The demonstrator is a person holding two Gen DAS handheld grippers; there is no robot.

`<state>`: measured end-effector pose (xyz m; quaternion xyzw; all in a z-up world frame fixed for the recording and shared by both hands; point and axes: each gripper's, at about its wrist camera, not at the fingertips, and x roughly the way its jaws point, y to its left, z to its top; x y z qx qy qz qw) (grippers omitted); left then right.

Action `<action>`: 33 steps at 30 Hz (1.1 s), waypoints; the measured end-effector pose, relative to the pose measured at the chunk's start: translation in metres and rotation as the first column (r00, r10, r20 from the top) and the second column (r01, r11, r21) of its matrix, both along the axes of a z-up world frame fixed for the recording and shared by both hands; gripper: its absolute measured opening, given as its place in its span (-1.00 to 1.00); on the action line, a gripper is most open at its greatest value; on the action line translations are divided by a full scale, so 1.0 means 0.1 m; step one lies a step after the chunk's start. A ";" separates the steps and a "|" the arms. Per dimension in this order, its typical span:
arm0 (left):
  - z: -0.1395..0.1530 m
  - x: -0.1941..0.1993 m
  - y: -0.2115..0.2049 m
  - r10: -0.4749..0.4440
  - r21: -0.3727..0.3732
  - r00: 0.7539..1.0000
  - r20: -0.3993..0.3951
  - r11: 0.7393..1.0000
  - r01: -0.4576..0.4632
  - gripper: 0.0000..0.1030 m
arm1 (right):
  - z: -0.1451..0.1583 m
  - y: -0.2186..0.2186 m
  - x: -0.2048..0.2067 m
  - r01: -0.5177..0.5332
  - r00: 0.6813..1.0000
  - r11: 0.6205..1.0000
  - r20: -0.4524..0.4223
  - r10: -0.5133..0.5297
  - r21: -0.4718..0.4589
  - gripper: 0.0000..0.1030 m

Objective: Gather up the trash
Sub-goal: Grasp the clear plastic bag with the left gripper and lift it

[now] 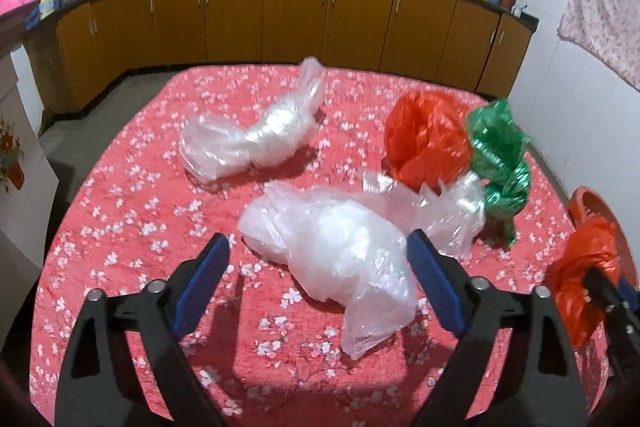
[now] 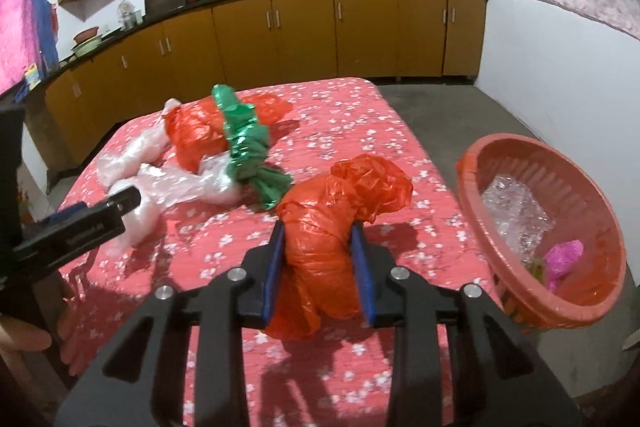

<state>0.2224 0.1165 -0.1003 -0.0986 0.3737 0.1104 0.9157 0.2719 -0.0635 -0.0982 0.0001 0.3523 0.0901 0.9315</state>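
On the red flowered tablecloth (image 1: 120,227) a white plastic bag (image 1: 340,255) lies between the fingers of my left gripper (image 1: 318,243), which stands open around it. My right gripper (image 2: 318,227) is shut on a crumpled orange bag (image 2: 320,227), held above the table near the orange basket (image 2: 472,163). In the left wrist view that held orange bag (image 1: 580,267) shows at the right edge. Still lying on the cloth are a clear bag (image 1: 256,139), another orange bag (image 1: 424,143), a green bag (image 1: 500,155) and crinkled clear plastic (image 1: 452,207).
The basket holds clear plastic (image 2: 516,211) and a pink scrap (image 2: 564,259); it sits off the table's right edge. Yellow kitchen cabinets (image 2: 280,35) line the far wall beyond a grey floor (image 2: 460,115). My left gripper (image 2: 124,203) reaches in at the left of the right wrist view.
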 end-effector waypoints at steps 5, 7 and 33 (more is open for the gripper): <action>-0.04 -0.01 0.02 -0.025 -0.043 1.000 -0.005 0.999 0.025 0.15 | -0.01 -0.05 0.02 0.004 1.000 1.000 0.001 -0.004 0.004 -0.38; -0.01 -0.04 0.01 -0.043 -0.044 0.999 0.007 0.998 0.044 -0.09 | 0.00 -0.06 0.01 0.006 1.000 1.000 0.003 -0.006 0.009 -0.38; 0.91 -0.62 -0.41 -0.178 -0.008 0.948 0.265 0.982 0.187 -0.40 | 0.51 -0.59 -0.29 0.060 0.987 0.995 0.143 -0.071 0.077 -0.38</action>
